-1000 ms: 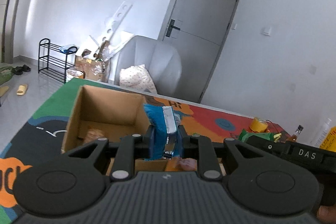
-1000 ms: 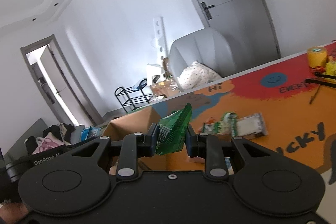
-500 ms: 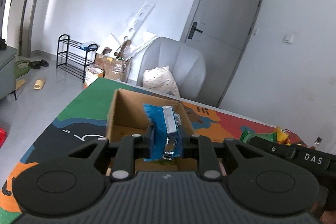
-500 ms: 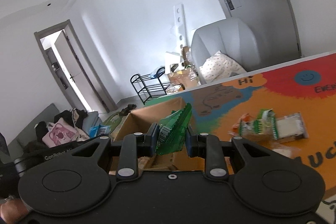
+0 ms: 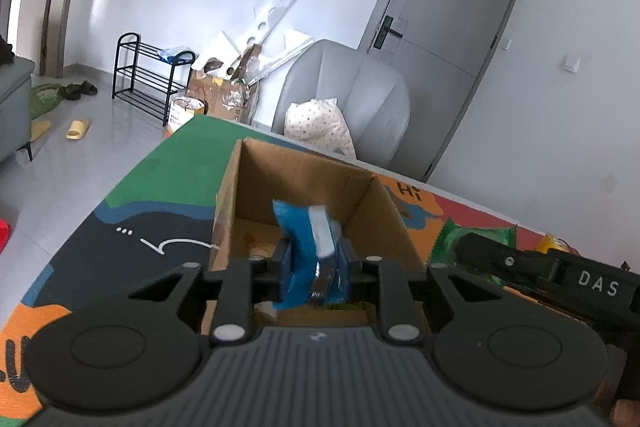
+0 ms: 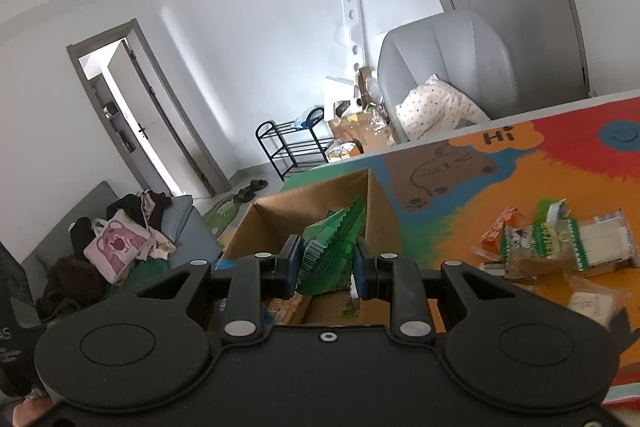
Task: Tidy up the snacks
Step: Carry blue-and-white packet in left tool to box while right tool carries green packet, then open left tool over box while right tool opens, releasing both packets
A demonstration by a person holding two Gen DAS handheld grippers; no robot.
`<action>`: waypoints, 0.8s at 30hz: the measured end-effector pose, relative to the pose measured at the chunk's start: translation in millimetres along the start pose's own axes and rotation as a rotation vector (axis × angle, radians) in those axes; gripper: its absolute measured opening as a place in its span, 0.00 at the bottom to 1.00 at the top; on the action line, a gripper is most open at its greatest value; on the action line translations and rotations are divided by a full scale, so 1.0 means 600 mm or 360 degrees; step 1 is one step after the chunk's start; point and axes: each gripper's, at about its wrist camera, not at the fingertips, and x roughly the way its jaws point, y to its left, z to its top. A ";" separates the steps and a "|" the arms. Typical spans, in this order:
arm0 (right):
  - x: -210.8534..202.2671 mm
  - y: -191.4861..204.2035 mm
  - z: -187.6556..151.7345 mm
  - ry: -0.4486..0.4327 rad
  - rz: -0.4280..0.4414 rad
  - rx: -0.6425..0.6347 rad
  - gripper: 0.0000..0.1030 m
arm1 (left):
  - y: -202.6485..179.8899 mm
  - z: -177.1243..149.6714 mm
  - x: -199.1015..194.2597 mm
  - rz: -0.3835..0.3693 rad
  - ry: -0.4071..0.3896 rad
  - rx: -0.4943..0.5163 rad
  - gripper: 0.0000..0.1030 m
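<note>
My left gripper is shut on a blue snack packet and holds it over the open cardboard box. My right gripper is shut on a green snack packet and holds it over the same box, near its right wall. The right gripper and its green packet also show in the left wrist view, just right of the box. Some packets lie in the box bottom, mostly hidden by the grippers.
The box stands on a colourful mat on the table. Several loose snack packets lie on the mat right of the box. A grey armchair stands behind the table's far edge.
Both grippers have moved toward the box with their packets held. The box now sits straight under both, and the loose packets have slid to the right of the right wrist view.
</note>
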 end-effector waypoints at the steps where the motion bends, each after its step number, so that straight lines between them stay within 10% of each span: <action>1: 0.004 0.000 -0.001 0.0008 0.0004 0.0005 0.24 | 0.001 0.000 0.000 0.0007 -0.0006 0.0002 0.24; 9: 0.028 0.007 0.002 0.0044 0.0067 0.0016 0.27 | 0.017 0.005 -0.009 0.0050 -0.0036 -0.0044 0.48; 16: 0.020 0.008 0.001 0.0017 0.0084 0.0033 0.55 | 0.024 0.006 -0.020 0.0113 -0.0084 -0.0066 0.79; 24: -0.016 -0.015 -0.002 -0.0043 -0.0011 0.0026 0.81 | 0.015 -0.002 -0.028 0.0098 -0.0121 -0.0073 0.93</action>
